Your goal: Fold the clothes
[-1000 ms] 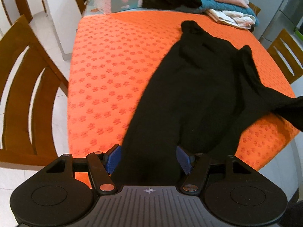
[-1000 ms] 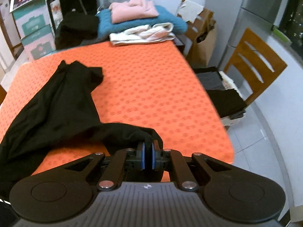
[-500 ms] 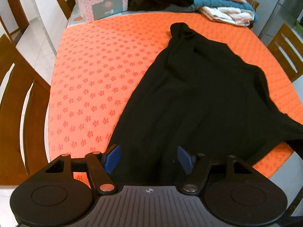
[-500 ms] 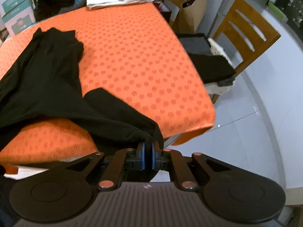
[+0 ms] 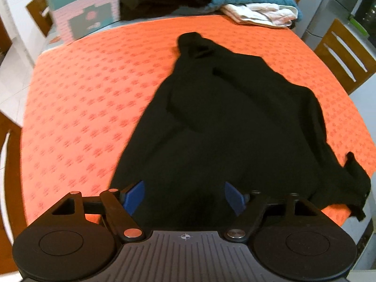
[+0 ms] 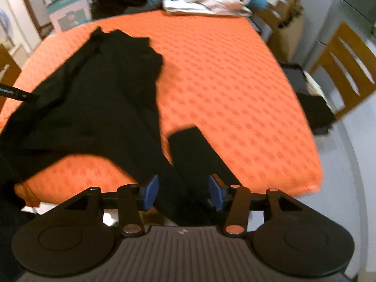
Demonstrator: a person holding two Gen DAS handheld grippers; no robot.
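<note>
A black long-sleeved garment lies spread on the orange patterned tablecloth, collar end far and hem at the near edge. My left gripper hovers over the hem. Its jaws are opening, and black cloth lies between the blue pads without being pinched. In the right wrist view the garment fills the left side, and one sleeve runs down over the table's near edge. My right gripper is opening, with the sleeve loose between its pads.
Folded clothes on a teal blanket and a pink-and-green box crowd the far end of the table. Wooden chairs stand at the right and left. Dark folded clothes sit on a low surface beside the right chair.
The right gripper sank toward the table edge and opened, letting go of the sleeve, which now lies over the edge. The left gripper slid sideways along the hem and spread wider.
</note>
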